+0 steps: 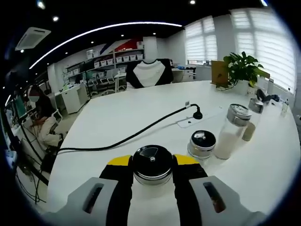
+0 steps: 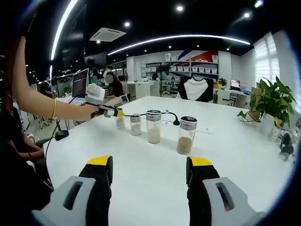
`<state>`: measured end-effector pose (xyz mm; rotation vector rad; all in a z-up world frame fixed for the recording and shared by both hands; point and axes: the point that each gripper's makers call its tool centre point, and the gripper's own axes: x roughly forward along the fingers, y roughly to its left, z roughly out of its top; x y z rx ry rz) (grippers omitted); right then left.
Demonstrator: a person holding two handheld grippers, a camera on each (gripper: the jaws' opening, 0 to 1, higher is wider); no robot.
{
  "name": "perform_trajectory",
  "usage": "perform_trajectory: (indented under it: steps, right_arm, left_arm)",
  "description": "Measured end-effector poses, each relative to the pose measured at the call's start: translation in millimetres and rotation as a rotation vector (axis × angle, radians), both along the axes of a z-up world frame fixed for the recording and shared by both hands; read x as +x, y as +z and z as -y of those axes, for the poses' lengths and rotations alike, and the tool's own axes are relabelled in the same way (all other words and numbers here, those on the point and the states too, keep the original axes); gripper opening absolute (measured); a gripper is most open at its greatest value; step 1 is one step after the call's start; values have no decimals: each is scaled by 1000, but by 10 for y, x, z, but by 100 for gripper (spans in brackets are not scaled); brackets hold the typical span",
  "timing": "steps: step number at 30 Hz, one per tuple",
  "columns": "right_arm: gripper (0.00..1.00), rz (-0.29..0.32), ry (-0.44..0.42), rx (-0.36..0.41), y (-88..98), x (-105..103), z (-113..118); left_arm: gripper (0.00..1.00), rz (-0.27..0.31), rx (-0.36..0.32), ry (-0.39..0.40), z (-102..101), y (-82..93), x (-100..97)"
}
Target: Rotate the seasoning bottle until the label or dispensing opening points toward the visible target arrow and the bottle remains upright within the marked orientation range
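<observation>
White surface (image 1: 263, 179) carries everything. I see a black cable (image 1: 141, 129) running across it to a small plug. My left gripper (image 1: 151, 162) has its jaws pinching the seasoning bottle (image 1: 152, 165) by the sides, upright, black lid up, at the near edge. Just right of it, a short jar (image 1: 201, 144), then a tall shaker (image 1: 232, 131) of white powder. Right gripper (image 2: 149, 170) jaws spread, nothing between them, over bare surface, short of the bottle row.

The left gripper view sits close over the white table (image 1: 141, 108); the right gripper view faces it from farther back.
</observation>
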<state>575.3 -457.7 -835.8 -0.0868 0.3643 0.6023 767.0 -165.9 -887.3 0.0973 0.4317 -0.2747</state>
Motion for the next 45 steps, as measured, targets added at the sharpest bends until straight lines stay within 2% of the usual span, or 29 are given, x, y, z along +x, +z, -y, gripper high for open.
perform_trajectory:
  steps: [4, 6, 13, 29, 33, 39, 41, 45]
  right_arm:
    - [62, 3, 34, 11, 25, -17, -86]
    - [62, 10, 56, 11, 46, -30, -137]
    - [62, 17, 110, 18, 79, -123, -253]
    - [61, 10, 184, 26, 66, -382, -317]
    - [61, 12, 203, 29, 76, -421, -354]
    - [61, 6, 217, 41, 92, -447, -403]
    - [61, 13, 247, 50, 143, -498, -497]
    - [61, 12, 275, 49, 157, -541, -565]
  left_arm:
    - [34, 3, 69, -55, 74, 26, -228]
    - [34, -10, 62, -56, 85, 44, -314]
    - [34, 2, 45, -66, 148, 132, -722]
    - [34, -5, -4, 8, 101, 154, -1353]
    - [34, -10, -2, 25, 158, 123, -1526]
    - [34, -19, -25, 33, 220, 84, -1665]
    - [34, -29, -43, 46, 265, 52, -1826]
    - [34, -42, -34, 25, 314, 23, -1960]
